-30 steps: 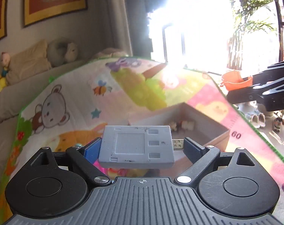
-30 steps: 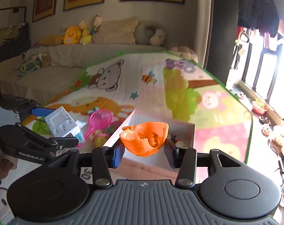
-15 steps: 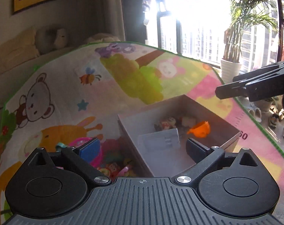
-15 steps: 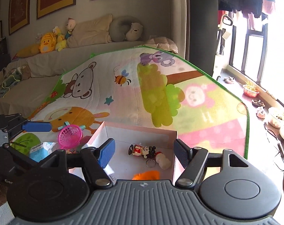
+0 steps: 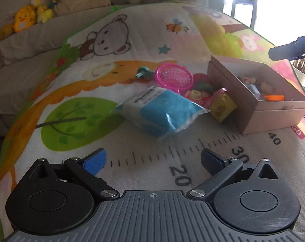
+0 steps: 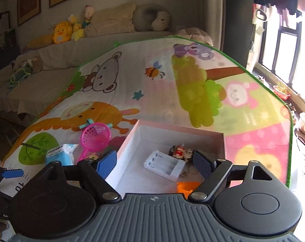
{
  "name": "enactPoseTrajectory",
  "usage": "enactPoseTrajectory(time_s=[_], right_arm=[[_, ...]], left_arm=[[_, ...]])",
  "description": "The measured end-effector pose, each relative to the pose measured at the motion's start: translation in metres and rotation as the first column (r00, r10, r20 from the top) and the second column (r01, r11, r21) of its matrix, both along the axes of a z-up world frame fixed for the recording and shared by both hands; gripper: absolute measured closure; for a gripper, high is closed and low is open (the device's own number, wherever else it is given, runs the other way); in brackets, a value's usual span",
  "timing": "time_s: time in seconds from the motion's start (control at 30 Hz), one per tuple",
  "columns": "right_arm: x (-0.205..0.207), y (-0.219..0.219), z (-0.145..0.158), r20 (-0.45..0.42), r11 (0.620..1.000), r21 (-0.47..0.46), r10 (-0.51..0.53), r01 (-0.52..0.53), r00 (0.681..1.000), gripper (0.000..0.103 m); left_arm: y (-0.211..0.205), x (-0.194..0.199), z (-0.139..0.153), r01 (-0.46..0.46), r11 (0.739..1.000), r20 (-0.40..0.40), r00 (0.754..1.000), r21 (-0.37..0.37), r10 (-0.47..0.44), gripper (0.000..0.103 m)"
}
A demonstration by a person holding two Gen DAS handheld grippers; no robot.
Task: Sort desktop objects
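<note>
Left wrist view is filled by the cartoon-printed play mat [image 5: 112,92], on which the shallow pink cardboard box [image 5: 277,117] is set at the right; just left of it a blue-and-white plastic packet [image 5: 162,111] and a pink mesh toy scoop [image 5: 174,78] are laid. Inside the box a white battery holder [image 6: 164,166], a small figurine [image 6: 178,151] and an orange plastic piece [image 6: 185,187] are seen. The left gripper [image 5: 154,161] and right gripper [image 6: 154,164] are both spread wide with nothing held.

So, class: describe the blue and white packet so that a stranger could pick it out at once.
Find the cartoon play mat, then the open cardboard box on it. Left of the box lies a heap of small toys; the packet is at its near edge, soft and crinkly, blue with white ends, unlike the hard pink net scoop behind it.
</note>
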State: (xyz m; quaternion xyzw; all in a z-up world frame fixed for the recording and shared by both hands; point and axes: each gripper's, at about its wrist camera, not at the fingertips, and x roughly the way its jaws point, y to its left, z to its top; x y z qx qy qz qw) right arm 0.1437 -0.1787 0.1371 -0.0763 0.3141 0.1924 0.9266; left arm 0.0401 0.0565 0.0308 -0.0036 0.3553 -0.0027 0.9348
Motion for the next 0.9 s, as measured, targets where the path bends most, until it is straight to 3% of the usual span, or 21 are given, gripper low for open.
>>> enactPoseTrajectory(time_s=[0.03, 0.1, 0.17, 0.33, 0.4, 0.53, 0.63, 0.67, 0.73, 0.83, 0.87, 0.9], right_arm=[[0.001, 0.018, -0.004, -0.003, 0.999, -0.025, 0.030, -0.030, 1.000, 0.020], [0.008, 0.049, -0.012, -0.025, 0.994, -0.068, 0.083, -0.084, 0.996, 0.038], [0.017, 0.074, -0.022, -0.061, 0.988, -0.096, 0.118, -0.123, 0.991, 0.047], [0.026, 0.123, -0.055, -0.018, 0.947, -0.271, 0.175, -0.173, 0.984, 0.048], [0.030, 0.130, -0.066, -0.045, 0.937, -0.301, 0.175, -0.180, 0.984, 0.060], [0.017, 0.122, -0.070, -0.144, 0.942, -0.255, 0.186, -0.218, 0.972, 0.062], [-0.009, 0.112, -0.060, -0.279, 0.925, -0.151, 0.299, -0.349, 0.913, 0.062], [-0.014, 0.109, -0.054, -0.295, 0.921, -0.121, 0.324, -0.371, 0.899, 0.062], [-0.015, 0.106, -0.039, -0.279, 0.928, -0.095, 0.324, -0.361, 0.904, 0.062], [0.012, 0.107, -0.014, -0.250, 0.953, -0.044, 0.279, -0.298, 0.927, 0.055], [0.025, 0.111, -0.010, -0.232, 0.963, -0.044, 0.249, -0.266, 0.940, 0.040], [0.040, 0.117, -0.007, -0.212, 0.971, -0.052, 0.217, -0.233, 0.953, 0.018]], left_arm=[[0.002, -0.002, 0.000, -0.005, 1.000, 0.004, 1.000, 0.001, 0.005, 0.001], [0.006, -0.007, 0.000, -0.006, 1.000, 0.019, 1.000, -0.001, 0.006, 0.001], [0.009, -0.013, 0.000, -0.007, 1.000, 0.034, 0.999, -0.010, 0.007, 0.000], [0.018, -0.024, -0.008, -0.007, 0.998, 0.028, 1.000, -0.067, 0.009, 0.000], [0.021, -0.025, -0.009, -0.002, 0.997, 0.030, 1.000, -0.080, 0.004, 0.000], [0.032, -0.022, -0.008, -0.015, 0.994, 0.042, 0.999, -0.106, 0.019, 0.000], [0.040, -0.017, -0.006, -0.040, 0.990, 0.052, 0.998, -0.132, 0.047, 0.000], [0.041, -0.015, -0.006, -0.048, 0.989, 0.056, 0.997, -0.138, 0.056, 0.000], [0.041, -0.012, -0.008, -0.055, 0.989, 0.064, 0.996, -0.140, 0.064, 0.000], [0.036, -0.012, -0.009, -0.041, 0.990, 0.069, 0.996, -0.138, 0.051, 0.000], [0.035, -0.013, -0.009, -0.032, 0.991, 0.073, 0.996, -0.131, 0.042, 0.000], [0.033, -0.015, -0.008, -0.024, 0.992, 0.080, 0.996, -0.123, 0.034, 0.000]])
